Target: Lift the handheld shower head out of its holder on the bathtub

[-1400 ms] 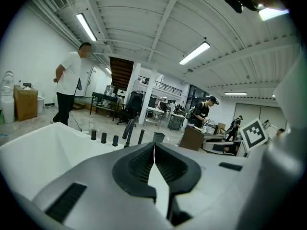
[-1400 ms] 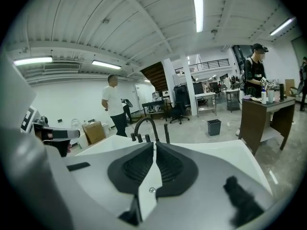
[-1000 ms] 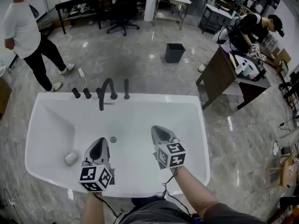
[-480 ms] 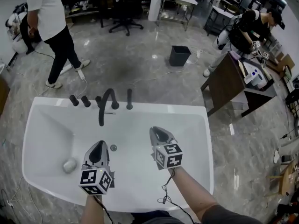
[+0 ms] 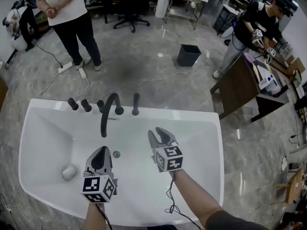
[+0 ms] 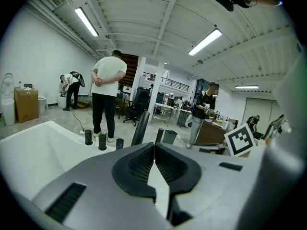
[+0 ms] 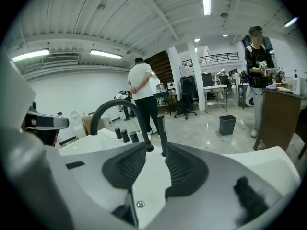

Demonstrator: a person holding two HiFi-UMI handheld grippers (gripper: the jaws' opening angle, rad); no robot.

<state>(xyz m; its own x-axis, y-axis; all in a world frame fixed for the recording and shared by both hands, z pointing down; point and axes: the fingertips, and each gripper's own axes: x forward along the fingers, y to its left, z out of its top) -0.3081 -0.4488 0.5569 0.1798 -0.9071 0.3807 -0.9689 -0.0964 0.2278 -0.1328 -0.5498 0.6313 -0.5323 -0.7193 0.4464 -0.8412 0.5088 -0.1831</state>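
The handheld shower head [image 5: 135, 104] is a slim black stick that stands upright in its holder on the far rim of the white bathtub [image 5: 211, 143], just right of the curved black faucet [image 5: 108, 111]. It also shows as a black post, the shower head [image 7: 161, 134], in the right gripper view. My right gripper [image 5: 159, 135] hovers over the tub, short of the shower head; its jaws have just been opening and stand apart with nothing between them. My left gripper [image 5: 99, 158] is shut and empty, lower left over the basin.
Three black knobs [image 5: 85, 105] stand left of the faucet. A drain [image 5: 116, 154] and a grey plug [image 5: 69, 171] lie in the tub. A person [image 5: 72, 18] stands behind the tub, with cables [image 5: 72, 73] on the floor, a dark bin [image 5: 188, 55] and a desk [image 5: 242, 87] at right.
Both grippers moved forward over the tub toward the fittings. The right jaws went from shut to open. The person behind the tub walked right and now stands facing away.
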